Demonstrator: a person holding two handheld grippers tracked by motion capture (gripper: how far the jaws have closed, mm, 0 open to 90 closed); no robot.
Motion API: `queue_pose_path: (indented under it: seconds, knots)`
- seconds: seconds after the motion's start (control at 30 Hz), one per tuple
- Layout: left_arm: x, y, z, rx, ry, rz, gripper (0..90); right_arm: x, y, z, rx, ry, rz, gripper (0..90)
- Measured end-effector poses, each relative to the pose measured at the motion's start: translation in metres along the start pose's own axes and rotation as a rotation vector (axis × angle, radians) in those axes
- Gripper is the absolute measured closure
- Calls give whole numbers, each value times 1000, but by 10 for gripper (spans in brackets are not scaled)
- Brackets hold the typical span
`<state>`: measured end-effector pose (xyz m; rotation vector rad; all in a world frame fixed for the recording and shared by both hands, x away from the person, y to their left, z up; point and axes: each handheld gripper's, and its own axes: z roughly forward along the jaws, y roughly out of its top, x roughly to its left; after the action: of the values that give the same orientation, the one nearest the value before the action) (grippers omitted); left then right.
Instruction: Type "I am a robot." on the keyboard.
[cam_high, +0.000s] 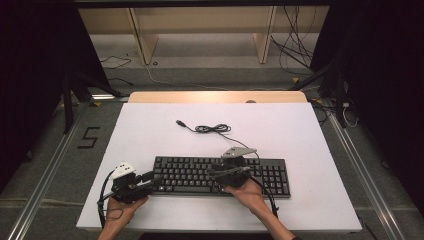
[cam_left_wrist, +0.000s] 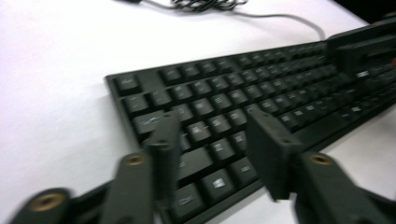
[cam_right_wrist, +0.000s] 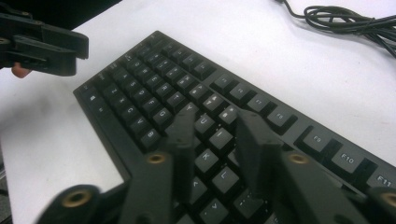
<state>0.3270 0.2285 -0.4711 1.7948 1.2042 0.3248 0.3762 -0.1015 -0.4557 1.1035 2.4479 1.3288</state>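
Both grippers, left gripper (cam_high: 150, 178) and right gripper (cam_high: 220, 174), hover half-open, empty, over the keyboard (cam_high: 270, 176) beneath them, typing seemingly just starting

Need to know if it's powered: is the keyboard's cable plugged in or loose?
Loose. The cable lies in a small bundle on the table behind the keyboard, its plug lying free on the white surface.

One camera looks down from overhead; both tool cameras sit close over the shared keyboard (cam_high: 220, 175).
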Motion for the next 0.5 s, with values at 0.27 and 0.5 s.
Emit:
queue_pose_path:
  seconds: [0.27, 0.5]
  knots:
    - [1, -1, 6, 59, 23, 20, 802, -2, 2, 7, 18, -7, 4, 874]
    - [2, -2, 10, 98, 29, 42, 889, 0, 2, 14, 45, -16, 3, 900]
